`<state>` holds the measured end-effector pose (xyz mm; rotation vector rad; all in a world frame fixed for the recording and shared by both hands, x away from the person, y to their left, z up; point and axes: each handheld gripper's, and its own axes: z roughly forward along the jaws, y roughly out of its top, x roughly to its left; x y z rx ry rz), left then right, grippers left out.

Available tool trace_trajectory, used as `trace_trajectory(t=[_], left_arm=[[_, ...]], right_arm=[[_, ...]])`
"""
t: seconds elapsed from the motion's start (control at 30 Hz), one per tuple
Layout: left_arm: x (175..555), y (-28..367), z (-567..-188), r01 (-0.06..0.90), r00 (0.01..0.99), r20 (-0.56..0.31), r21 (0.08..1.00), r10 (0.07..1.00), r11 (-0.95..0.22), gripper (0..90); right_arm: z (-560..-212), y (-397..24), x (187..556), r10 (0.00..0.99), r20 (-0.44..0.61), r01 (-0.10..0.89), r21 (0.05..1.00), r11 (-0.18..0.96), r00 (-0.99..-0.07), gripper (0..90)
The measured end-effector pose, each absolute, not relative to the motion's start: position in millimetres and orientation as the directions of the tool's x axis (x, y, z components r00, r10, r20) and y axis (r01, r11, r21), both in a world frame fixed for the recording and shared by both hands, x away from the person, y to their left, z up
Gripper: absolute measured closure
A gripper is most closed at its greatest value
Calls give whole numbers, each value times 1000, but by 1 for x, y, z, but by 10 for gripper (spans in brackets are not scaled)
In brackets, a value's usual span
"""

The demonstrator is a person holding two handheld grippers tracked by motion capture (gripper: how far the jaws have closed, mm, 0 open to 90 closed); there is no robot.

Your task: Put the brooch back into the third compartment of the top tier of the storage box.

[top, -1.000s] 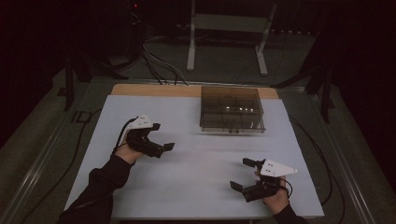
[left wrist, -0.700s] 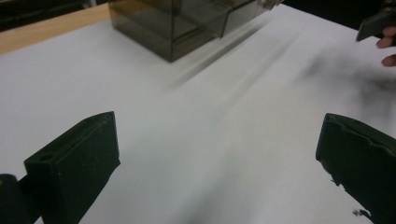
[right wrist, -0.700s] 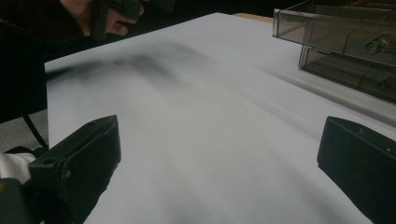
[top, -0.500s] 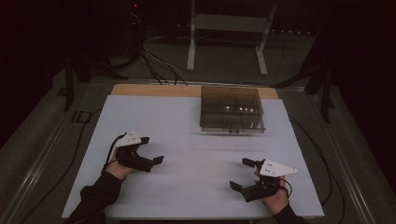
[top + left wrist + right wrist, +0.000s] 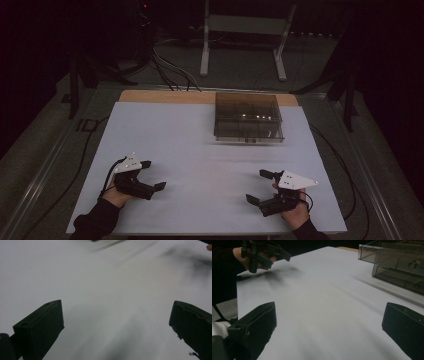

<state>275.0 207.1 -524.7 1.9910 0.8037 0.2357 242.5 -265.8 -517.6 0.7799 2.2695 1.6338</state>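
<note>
High view: a white table (image 5: 200, 145) takes up the centre of the frame, with a wooden strip (image 5: 165, 96) along its far edge. A smoked clear box (image 5: 248, 117) sits on the table in the upper centre-right of the frame, its back near the wooden strip. Faint inner walls and small bright spots show through the lid; the contents cannot be made out.

The left gripper (image 5: 153, 175) is in the lower left of the frame, held by a hand in a dark sleeve (image 5: 95, 224). Its jaws stand wide apart and hold nothing. They point toward the frame's right. A cable (image 5: 107, 176) loops off its rear.

The right gripper (image 5: 259, 186) is in the lower right of the frame, with a grey plate (image 5: 296, 180) on top. Its jaws are likewise spread wide with nothing between them, and they point toward the frame's left. The two grippers are well apart, and both are well apart from the box.

Left gripper view: two black jaws rise at the lower left and lower right corners, with bare table (image 5: 107, 290) between them. The picture is blurred.

Right gripper view: the jaws again stand at the lower corners over bare table (image 5: 324, 302). The box (image 5: 397, 262) lies in the upper right of the frame, showing stacked drawers with a small handle. The left gripper (image 5: 262, 253) appears in the upper left, close above the table, with its shadow beneath it.
</note>
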Motion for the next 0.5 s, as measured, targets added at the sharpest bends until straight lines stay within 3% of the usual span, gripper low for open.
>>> trace_trajectory(t=[0.5], left_arm=[[246, 238, -529, 450, 727, -133, 833, 674, -321, 5]], right_arm=[[-517, -266, 243, 547, 106, 276, 931, 238, -830, 0]])
